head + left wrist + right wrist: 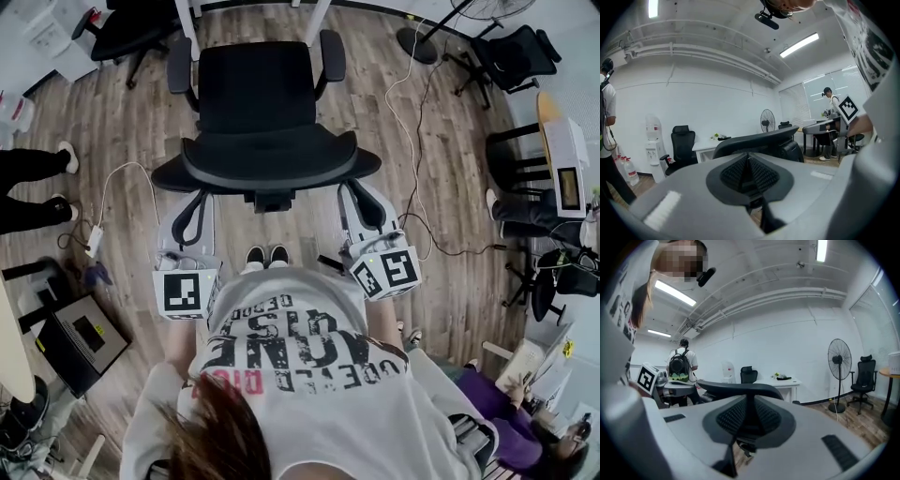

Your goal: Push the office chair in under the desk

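Office chair [265, 103] stands on the wood floor [122, 131] right in front of the person, backrest [267, 161] toward them, seat front up near the white desk legs [187, 23]. Left gripper [195, 202] and right gripper [353, 192] point at the backrest's lower corners, one each side; can't tell if they touch it. Left gripper view: ribbed pads pressed together, nothing between them, backrest rim [757, 140] just beyond. Right gripper view: same, pads together and empty, backrest rim [740, 389] ahead, desk [783, 381] and pedestal fan [839, 359] behind.
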### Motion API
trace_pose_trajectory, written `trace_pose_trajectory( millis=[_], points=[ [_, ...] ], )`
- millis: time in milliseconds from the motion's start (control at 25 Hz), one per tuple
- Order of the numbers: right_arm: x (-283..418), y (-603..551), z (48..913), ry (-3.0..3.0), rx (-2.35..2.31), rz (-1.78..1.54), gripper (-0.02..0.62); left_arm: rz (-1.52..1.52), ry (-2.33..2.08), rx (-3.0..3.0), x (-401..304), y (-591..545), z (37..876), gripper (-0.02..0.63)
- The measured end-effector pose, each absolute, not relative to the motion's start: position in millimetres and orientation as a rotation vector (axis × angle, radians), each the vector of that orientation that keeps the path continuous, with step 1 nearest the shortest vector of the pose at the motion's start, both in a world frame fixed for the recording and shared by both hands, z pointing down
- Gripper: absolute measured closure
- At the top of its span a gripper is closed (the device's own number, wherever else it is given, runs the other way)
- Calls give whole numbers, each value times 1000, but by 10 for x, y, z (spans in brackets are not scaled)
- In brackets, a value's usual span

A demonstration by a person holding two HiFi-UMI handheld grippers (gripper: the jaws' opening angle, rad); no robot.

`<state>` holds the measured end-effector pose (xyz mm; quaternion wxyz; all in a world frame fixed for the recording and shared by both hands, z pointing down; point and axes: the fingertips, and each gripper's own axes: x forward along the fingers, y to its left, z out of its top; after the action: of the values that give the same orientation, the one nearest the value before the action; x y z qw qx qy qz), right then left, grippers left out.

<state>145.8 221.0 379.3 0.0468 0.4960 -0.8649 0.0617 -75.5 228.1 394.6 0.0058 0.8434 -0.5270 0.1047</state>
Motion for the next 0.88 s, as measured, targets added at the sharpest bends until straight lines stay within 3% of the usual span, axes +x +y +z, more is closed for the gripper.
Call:
trace_pose_trajectory(
  millis=[80, 120, 200, 280, 640, 880],
  points=[
    [1430, 2211, 3841, -2622, 1455, 160, 543, 378, -1600, 2639, -718, 2294, 3984, 584],
    [1421, 2213, 3873, -2607, 1421, 142, 490, 407, -1580, 2661, -695, 2297, 4003, 564],
    [1415, 2219, 3947, -2569, 1358, 94, 461, 482, -1531, 2743, -638, 2295, 4039, 472],
    [1412, 2212, 4035, -2529, 1292, 27, 453, 594, -1457, 2803, -576, 2297, 4117, 436],
    [1271, 2052, 4382, -2385, 1020, -197, 442, 1406, -1192, 2929, -589, 2232, 4808, 420],
    [1324, 2052, 4727, -2158, 821, -355, 420, 1613, -1105, 2879, -638, 2191, 5015, 420]
  ],
)
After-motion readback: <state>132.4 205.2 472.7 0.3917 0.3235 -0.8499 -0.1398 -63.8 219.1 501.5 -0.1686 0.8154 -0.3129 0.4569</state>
